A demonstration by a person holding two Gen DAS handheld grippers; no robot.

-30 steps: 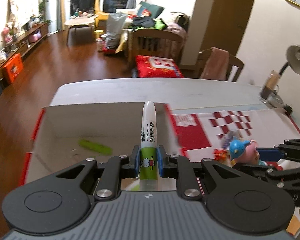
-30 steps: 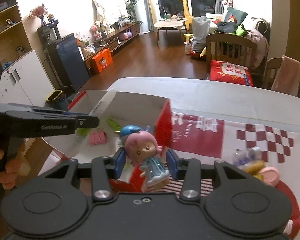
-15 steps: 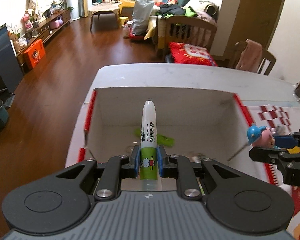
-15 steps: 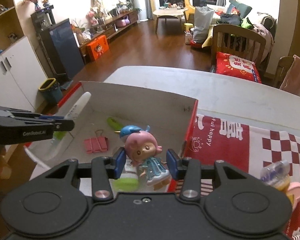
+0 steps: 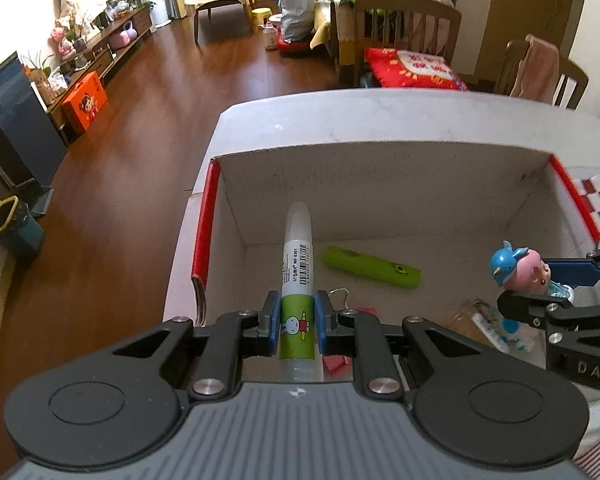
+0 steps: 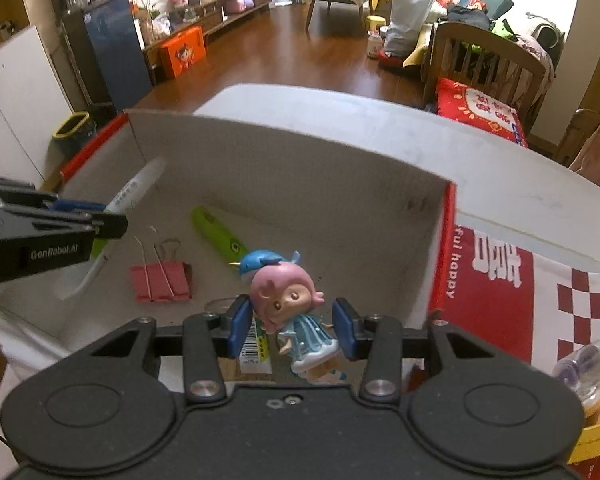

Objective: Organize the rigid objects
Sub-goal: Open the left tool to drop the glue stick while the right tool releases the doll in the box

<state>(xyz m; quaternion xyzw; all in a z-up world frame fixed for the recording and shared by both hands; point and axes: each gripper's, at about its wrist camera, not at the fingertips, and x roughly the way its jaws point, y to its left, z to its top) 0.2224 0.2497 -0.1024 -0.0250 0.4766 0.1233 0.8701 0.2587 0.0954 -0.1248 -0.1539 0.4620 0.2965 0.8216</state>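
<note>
My left gripper (image 5: 296, 322) is clamped on the glue pen (image 5: 297, 276), centre frame, over the box (image 5: 380, 184). My right gripper (image 6: 286, 326) brackets the doll (image 6: 288, 300), low centre; pads look slightly off her, so grip unclear. Green tube (image 6: 216, 232) and clip (image 6: 160, 280) lie inside.

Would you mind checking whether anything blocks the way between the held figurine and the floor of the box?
Partly. The right hand-held gripper holds the figurine over the box; a barcoded item lies just beneath it, with the pink binder clip and green pen nearby. The floor toward the right wall looks free.
</note>
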